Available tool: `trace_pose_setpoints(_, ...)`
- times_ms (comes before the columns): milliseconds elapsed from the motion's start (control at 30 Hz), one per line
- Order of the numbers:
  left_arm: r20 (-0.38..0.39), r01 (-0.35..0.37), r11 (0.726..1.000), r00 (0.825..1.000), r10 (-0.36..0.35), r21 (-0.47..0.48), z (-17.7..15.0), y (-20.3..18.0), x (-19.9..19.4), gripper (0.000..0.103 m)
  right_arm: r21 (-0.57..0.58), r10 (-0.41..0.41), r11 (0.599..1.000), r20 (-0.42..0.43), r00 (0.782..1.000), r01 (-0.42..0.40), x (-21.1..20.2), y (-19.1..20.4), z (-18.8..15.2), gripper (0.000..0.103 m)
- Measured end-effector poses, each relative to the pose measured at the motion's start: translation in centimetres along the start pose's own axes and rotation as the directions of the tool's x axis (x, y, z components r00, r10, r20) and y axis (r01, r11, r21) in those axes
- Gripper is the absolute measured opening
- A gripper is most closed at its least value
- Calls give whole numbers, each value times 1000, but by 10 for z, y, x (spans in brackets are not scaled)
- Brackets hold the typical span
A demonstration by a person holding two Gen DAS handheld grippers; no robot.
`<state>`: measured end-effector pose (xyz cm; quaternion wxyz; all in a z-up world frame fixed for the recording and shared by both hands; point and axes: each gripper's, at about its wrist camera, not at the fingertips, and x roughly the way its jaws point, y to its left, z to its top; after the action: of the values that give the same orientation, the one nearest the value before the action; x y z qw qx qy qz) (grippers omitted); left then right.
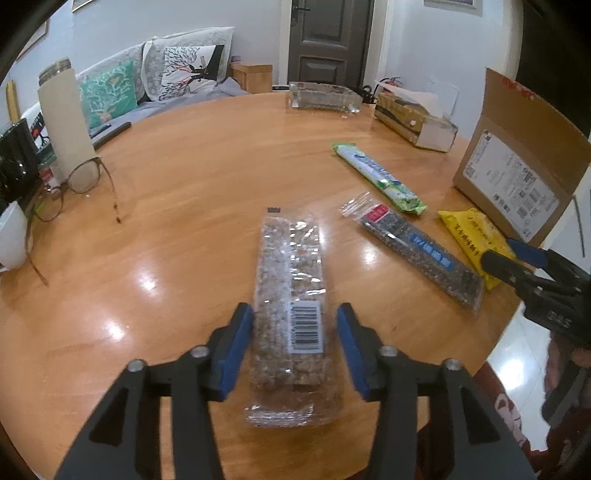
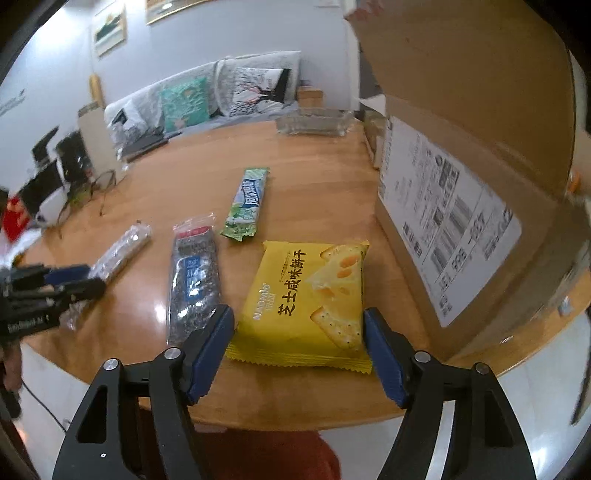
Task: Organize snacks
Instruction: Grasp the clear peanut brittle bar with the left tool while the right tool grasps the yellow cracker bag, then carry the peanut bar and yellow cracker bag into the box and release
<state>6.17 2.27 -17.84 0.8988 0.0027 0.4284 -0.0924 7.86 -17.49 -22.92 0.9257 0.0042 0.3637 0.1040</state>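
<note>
A round wooden tabletop (image 1: 192, 177) shines with glare from overhead light. Beyond its far edge a grey sofa (image 1: 173, 99) carries patterned cushions (image 1: 107, 88), against a pale wall (image 1: 147, 22) hung with framed pictures (image 2: 109, 31). A dark panelled door (image 1: 328, 40) stands behind. The floor (image 1: 517, 350) is glossy pale tile.

cardboard box (image 2: 480, 206) cut off by the frame's right edge

Two close, downward-angled views, shared table (image 1: 192, 177)
</note>
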Motion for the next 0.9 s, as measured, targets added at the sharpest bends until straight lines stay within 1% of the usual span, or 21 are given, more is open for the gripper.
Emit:
trace_pose_setpoints(100, 13, -10, 1000, 1000, 10, -19, 0, 0, 1, 49, 24, -49, 999, 40, 998, 48, 3, 3, 5, 74)
trace_pose_setpoints(200, 27, -47, 999, 999, 47, -19, 0, -1, 2, 39, 36, -77, 996, 48, 996, 75, 10, 7, 10, 74)
trace_pose_setpoints(233, 34, -53, 998, 998, 54, -16, 0, -1, 2, 38, 37, -84, 996, 48, 995, 82, 12, 8, 12, 74)
trace_pose_setpoints(333, 51, -48, 999, 997, 49, -22, -2, 0, 0, 37, 38, -106, 994, 51, 993, 105, 17, 9, 12, 72)
trace_pose_setpoints(400, 69, -40, 999, 997, 41, -22, -4, 1, 0, 37, 29, -114, 993, 53, 992, 113, 19, 9, 10, 66)
trace_pose_setpoints(567, 71, -27, 999, 997, 29, -34, -4, 5, -5, 37, 8, -123, 992, 81, 989, 123, 13, 11, 8, 66)
trace_pose_setpoints(633, 82, -37, 999, 996, 39, -35, -3, 5, -9, 37, -9, -111, 994, 89, 990, 113, 8, 13, 9, 66)
trace_pose_setpoints(800, 127, -53, 998, 990, 56, -33, 5, 6, -30, 37, -46, -40, 998, 124, 991, 46, -13, 21, 14, 66)
trace_pose_setpoints(900, 175, -63, 998, 983, 64, -12, 17, 3, -52, 37, -81, 43, 996, 143, 989, -32, -28, 30, 23, 66)
